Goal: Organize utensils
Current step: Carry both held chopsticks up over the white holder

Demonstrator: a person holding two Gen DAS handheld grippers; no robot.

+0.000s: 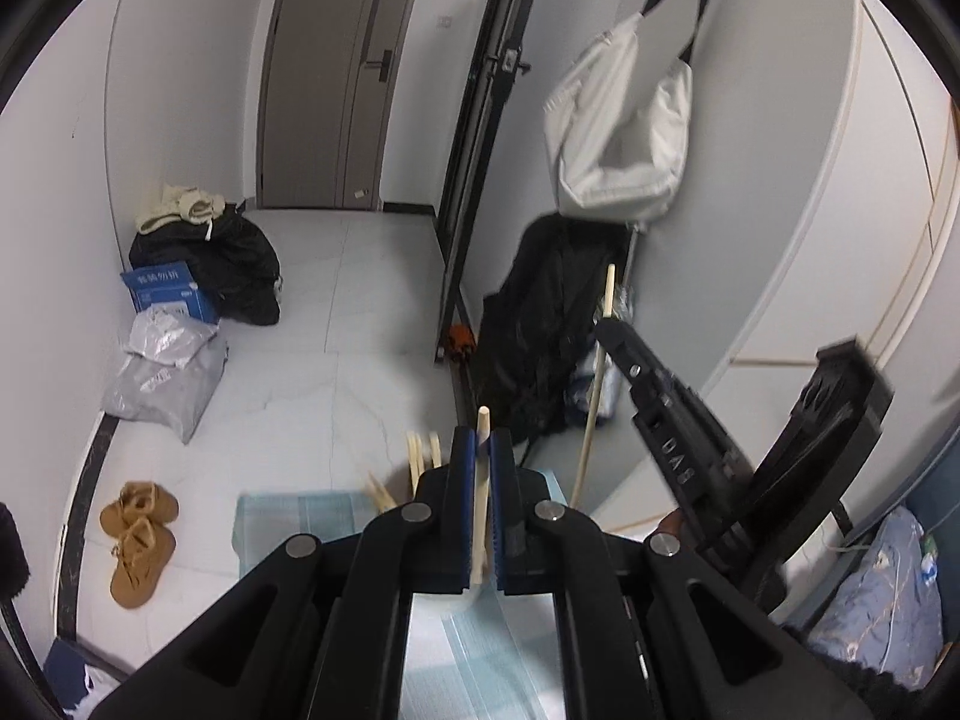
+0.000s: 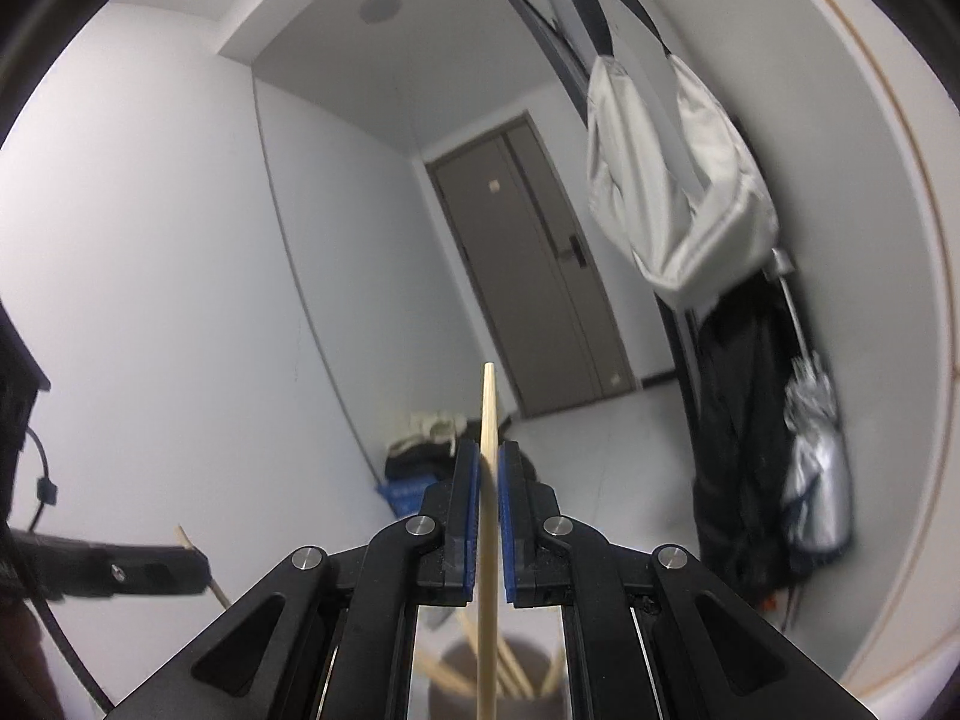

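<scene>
In the left wrist view, the left gripper (image 1: pixel 482 450) pinches one chopstick (image 1: pixel 482 498) between its blue pads, above a blue mat (image 1: pixel 288 516); more sticks (image 1: pixel 420 456) stand just left. On the right, the right gripper (image 1: pixel 606 324) holds a second chopstick (image 1: pixel 591 414).

In the right wrist view, the right gripper (image 2: pixel 489 462) clamps its chopstick (image 2: pixel 487 516) upright, probably to drop it into the holder cup (image 2: pixel 540 690) near below.

On the pale tiled floor (image 1: pixel 336 360) lie tan shoes (image 1: pixel 141 540), grey plastic parcels (image 1: pixel 168 372) and black bags (image 1: pixel 228 270).
</scene>
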